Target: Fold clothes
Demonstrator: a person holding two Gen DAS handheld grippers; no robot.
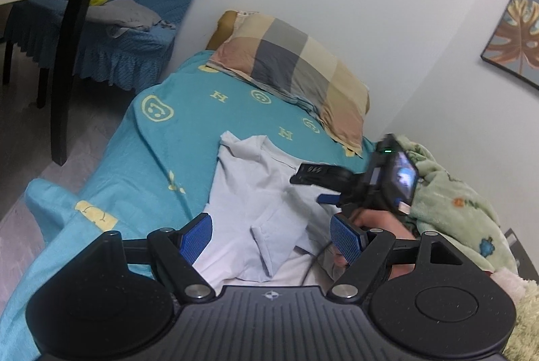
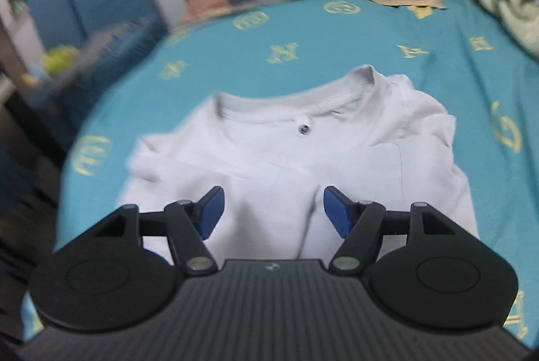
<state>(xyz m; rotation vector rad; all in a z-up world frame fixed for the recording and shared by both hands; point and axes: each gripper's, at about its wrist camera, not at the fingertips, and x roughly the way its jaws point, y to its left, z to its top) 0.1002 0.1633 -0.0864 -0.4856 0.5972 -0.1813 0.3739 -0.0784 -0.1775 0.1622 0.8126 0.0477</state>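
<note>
A white T-shirt [image 2: 289, 152] lies on the teal bedspread [image 2: 303, 37], collar toward the pillow, its sides folded in over the middle. It also shows in the left wrist view [image 1: 256, 192], with a folded sleeve near the middle. My left gripper [image 1: 271, 238] is open and empty just above the shirt's lower part. My right gripper [image 2: 271, 212] is open and empty over the shirt's middle. In the left wrist view the right gripper [image 1: 323, 185] hovers over the shirt's right side, held by a hand.
A checked pillow [image 1: 293, 64] lies at the head of the bed against the wall. A green fleece blanket [image 1: 451, 209] is bunched at the bed's right side. A blue-covered chair [image 1: 134, 10] and a dark table leg [image 1: 64, 74] stand to the left.
</note>
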